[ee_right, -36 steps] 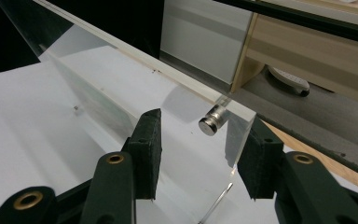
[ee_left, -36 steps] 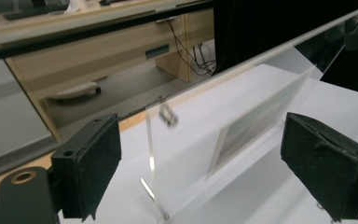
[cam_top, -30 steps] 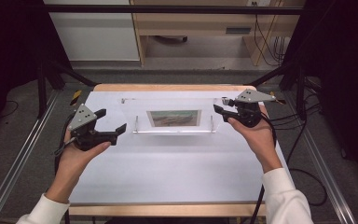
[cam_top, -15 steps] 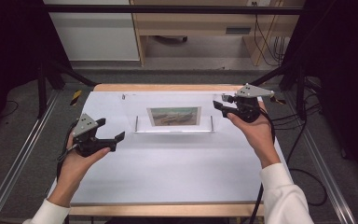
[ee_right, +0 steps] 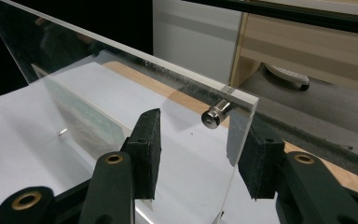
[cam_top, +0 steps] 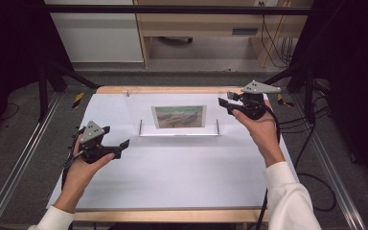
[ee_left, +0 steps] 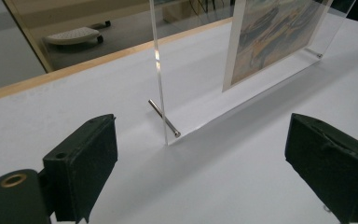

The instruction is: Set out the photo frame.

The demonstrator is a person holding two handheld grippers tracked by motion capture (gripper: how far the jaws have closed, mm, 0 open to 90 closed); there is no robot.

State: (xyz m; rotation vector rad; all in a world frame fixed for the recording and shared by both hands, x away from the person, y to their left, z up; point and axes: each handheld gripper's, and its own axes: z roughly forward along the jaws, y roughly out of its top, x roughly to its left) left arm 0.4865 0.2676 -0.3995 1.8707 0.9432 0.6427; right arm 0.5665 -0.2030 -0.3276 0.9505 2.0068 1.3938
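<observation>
- While the clear acrylic picture frame [cam_top: 178, 117] stands upright near the far middle of the white surface [cam_top: 182, 177], the right tongs [cam_top: 226, 103] sit at its right end, high up by the top corner.
- In the right gripper view the frame's edge [ee_right: 235, 135] passes between the two black jaws, a gap showing on both sides of the pane, so the pads are not pressing on it; the jaws are partly apart.
- A small metal standoff [ee_right: 216, 114] sits at the frame's upper corner, just above those jaws.
- The printed picture [cam_top: 179, 116] is in the middle of the pane, facing the person.
- The left tongs [cam_top: 122, 144] are low over the surface, to the left of the frame and nearer the person, apart from it.
- In the left gripper view their jaws stand wide with nothing between them, pointing toward the frame's left edge [ee_left: 158, 74] and the metal foot pin [ee_left: 164, 118] at its base.
</observation>
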